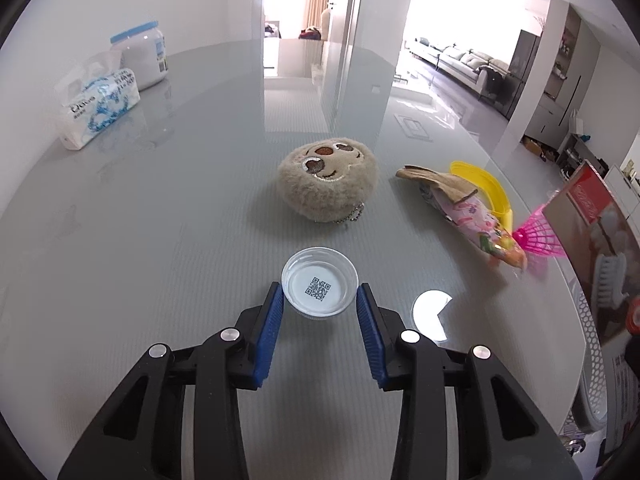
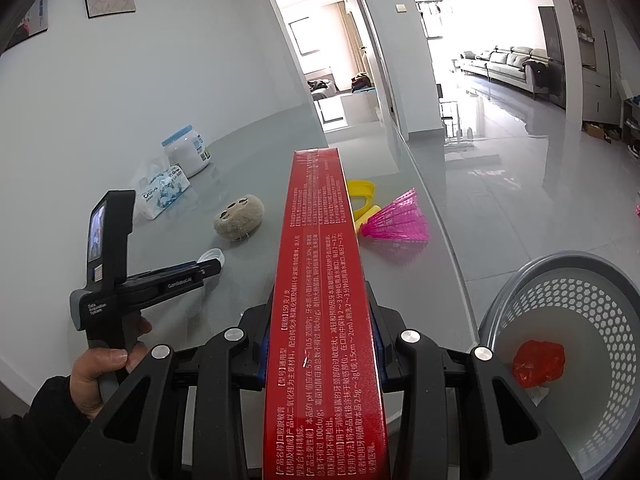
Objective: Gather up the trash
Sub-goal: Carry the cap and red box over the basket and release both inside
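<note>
A clear plastic lid (image 1: 320, 292) with a QR code inside sits between the blue pads of my left gripper (image 1: 320, 300), which is shut on its rim just above the grey table (image 1: 160, 220). The right wrist view shows the same lid (image 2: 212, 257) tilted at the tip of the left gripper (image 2: 208, 270), held by a person's hand (image 2: 100, 372). My right gripper (image 2: 320, 320) is shut on a long red carton (image 2: 324, 280) that points forward along its fingers. A colourful snack wrapper (image 1: 472, 216) lies on the table to the right.
A grey perforated basket (image 2: 560, 320) beyond the table's right edge holds a red crumpled scrap (image 2: 538, 364). On the table lie a plush toy (image 1: 328, 184), a pink shuttlecock (image 2: 396, 220), a yellow plastic piece (image 2: 360, 192), a tissue pack (image 1: 96, 108) and a white jar (image 1: 144, 56).
</note>
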The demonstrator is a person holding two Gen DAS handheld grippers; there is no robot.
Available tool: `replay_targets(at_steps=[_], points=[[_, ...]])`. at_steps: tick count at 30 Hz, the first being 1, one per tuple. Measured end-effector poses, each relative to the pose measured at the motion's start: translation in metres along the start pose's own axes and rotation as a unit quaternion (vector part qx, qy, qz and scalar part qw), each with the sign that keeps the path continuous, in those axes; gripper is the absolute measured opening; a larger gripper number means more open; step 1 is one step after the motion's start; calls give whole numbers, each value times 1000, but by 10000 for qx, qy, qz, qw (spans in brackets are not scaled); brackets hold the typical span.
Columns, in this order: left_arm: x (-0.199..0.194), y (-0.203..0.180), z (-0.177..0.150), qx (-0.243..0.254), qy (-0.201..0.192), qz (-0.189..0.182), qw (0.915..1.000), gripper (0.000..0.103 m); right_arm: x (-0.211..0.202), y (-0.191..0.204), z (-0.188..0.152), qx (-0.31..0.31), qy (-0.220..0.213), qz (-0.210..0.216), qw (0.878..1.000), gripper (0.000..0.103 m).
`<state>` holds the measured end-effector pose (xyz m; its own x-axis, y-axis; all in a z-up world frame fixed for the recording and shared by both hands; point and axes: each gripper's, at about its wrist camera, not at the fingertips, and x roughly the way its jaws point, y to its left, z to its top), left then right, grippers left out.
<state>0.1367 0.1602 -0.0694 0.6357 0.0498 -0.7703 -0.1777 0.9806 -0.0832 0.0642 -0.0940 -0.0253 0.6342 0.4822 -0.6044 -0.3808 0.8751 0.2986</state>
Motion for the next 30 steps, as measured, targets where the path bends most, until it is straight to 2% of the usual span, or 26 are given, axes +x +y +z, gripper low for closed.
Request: replay_targets(at_steps=[6,14,18,22,30], points=[[-38,-26,-15,314,-204,-260,9990,37,-17,-10,-8,115,-66,-114,9998,35],[-76,-96,-28,915,-443,-975,9900,37,-54,-42,-28,448,-240,-507,9974,35],[-82,-136,-36,1205,-364,-1379,9824,37,-75,-65,-42,667,-316,-757,9944,35],[-84,-174,-46,1500,-302,-1568,9757,37,-93,-89,-58,872,-353,-1095,9895,35],[-73,-245,-65,2039,-86,-1790,9624,37,-111,-138,-84,1300,-360,-1467,9799,35]])
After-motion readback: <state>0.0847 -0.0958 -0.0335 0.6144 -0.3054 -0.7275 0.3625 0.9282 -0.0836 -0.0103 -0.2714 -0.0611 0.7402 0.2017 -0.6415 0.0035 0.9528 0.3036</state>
